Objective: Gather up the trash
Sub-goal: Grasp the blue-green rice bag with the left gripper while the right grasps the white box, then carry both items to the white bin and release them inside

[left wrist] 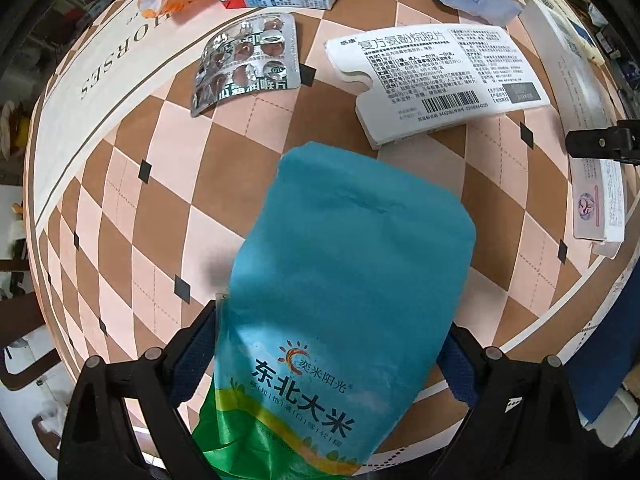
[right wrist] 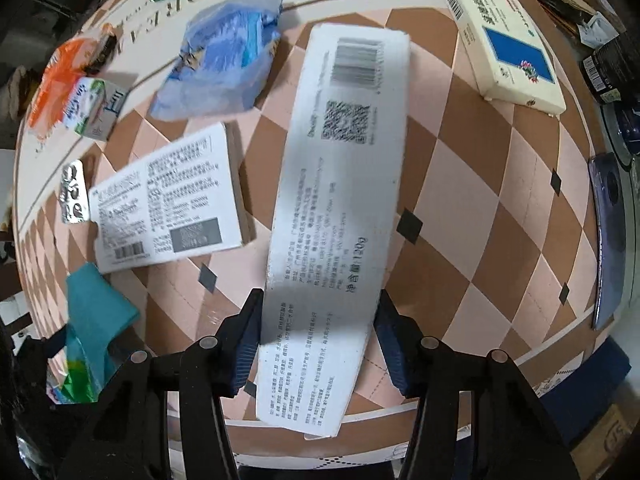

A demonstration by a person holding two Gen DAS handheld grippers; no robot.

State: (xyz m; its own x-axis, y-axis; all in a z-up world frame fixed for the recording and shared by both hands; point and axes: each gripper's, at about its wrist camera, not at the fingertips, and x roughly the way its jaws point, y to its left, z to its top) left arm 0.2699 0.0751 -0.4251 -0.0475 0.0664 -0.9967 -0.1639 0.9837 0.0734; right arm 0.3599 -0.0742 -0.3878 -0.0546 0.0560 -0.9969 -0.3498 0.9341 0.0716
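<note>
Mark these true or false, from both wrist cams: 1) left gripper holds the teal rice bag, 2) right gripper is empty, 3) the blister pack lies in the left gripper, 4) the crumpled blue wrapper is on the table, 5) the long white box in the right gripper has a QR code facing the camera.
1) True. The left gripper is closed on the teal rice bag.
2) False. The right gripper clamps the long white box.
3) False. The blister pack lies on the checkered table, apart from both grippers.
4) True. The crumpled blue wrapper rests on the table.
5) True. A QR code and barcode show on its upper face.
</note>
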